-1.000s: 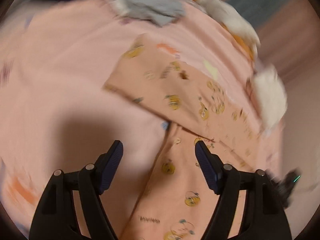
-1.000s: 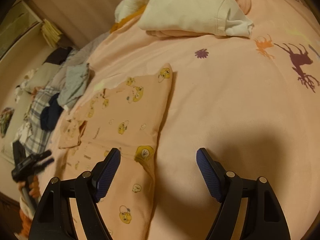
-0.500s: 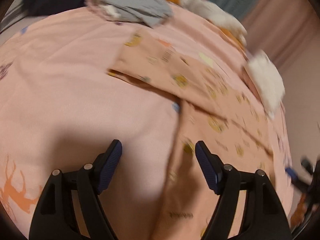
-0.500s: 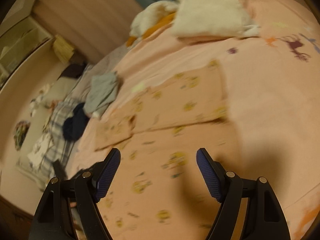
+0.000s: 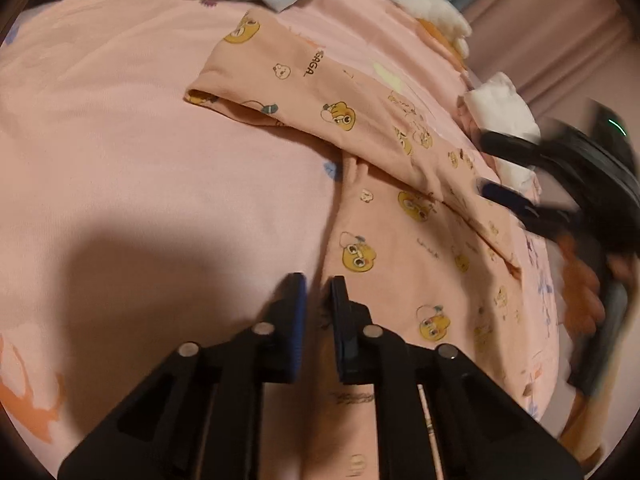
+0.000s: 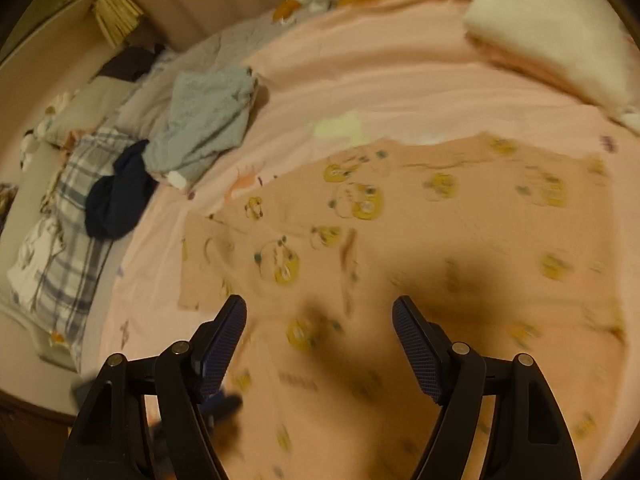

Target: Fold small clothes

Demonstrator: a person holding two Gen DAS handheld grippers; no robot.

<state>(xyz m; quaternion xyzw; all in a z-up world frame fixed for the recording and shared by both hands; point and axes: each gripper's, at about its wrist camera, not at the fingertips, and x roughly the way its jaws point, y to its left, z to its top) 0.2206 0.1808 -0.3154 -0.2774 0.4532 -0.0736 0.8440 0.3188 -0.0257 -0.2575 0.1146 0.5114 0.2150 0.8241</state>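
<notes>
A peach garment [image 5: 384,240] printed with yellow cartoon faces lies on the pink blanket [image 5: 140,168], one part folded across at an angle. My left gripper [image 5: 318,292] is nearly shut at the garment's left edge; I cannot tell if cloth is pinched. My right gripper [image 6: 320,320] is open just above the same garment [image 6: 420,232]. It also shows, blurred, at the right of the left wrist view [image 5: 516,184].
A grey garment [image 6: 204,124], a navy item [image 6: 120,196] and plaid cloth [image 6: 68,232] lie at the blanket's far left. Folded white clothes [image 6: 548,40] sit at the back right. Curtains [image 5: 560,32] hang beyond the bed.
My left gripper's jaws have closed from wide open to nearly shut at the garment's edge. My right gripper has swung left over the garment and stays open.
</notes>
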